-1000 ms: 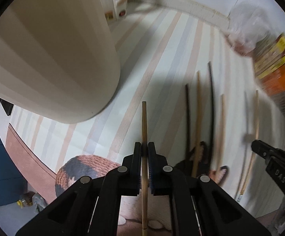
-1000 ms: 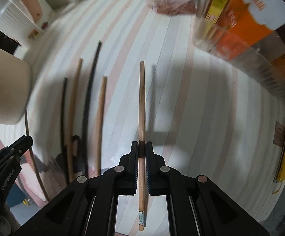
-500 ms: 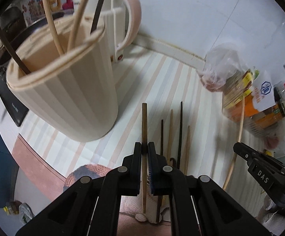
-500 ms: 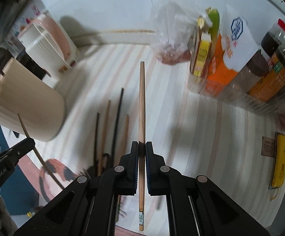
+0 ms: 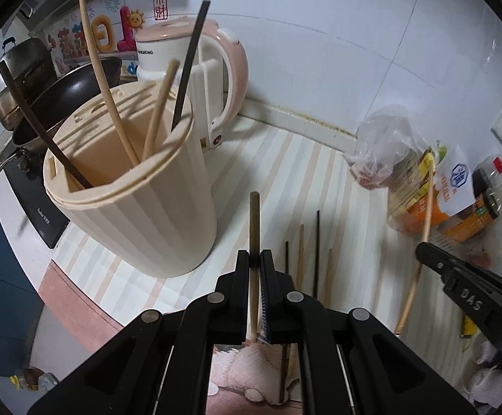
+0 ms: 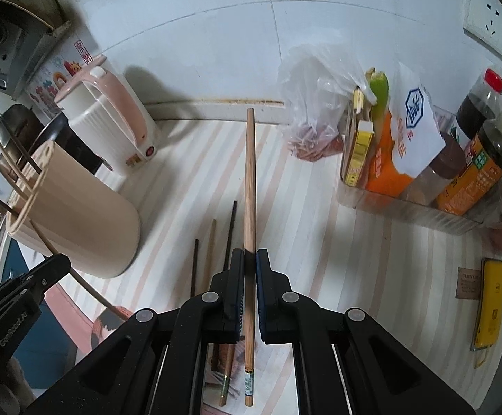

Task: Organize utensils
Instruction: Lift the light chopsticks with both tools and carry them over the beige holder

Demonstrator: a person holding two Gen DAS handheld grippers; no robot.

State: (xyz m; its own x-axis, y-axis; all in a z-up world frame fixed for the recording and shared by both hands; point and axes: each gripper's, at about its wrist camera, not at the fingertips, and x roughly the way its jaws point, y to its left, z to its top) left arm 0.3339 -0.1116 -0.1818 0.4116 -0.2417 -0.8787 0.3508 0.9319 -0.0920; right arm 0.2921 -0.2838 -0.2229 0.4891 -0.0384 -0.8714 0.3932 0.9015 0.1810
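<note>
- Two grippers are raised above the striped counter, and each has its jaws closed tight on one chopstick.
- Our left gripper, at lower centre of the left wrist view, pinches a dark brown chopstick; a short length of it shows past the fingertips, pointing up the frame.
- Our right gripper, at lower centre of the right wrist view, clamps a light wooden chopstick; it is held near its lower third, the long end reaching toward the wall at upper centre and the tail end running back between the fingers.
- Four loose chopsticks lie side by side on the counter just right of the left gripper's fingers, two dark and two light.
- One beige ribbed holder stands at left of the left wrist view, upright on the counter.
- Four chopsticks lean inside it, two light and two dark, their tops fanned apart above the rim.
- One pink kettle stands just behind the holder, against the white wall.
- A clear tray of bottles and packets sits at right of the right wrist view, well apart from the holder, with a plastic bag beside it near the wall.
- A yellow object lies at the far right edge.
</note>
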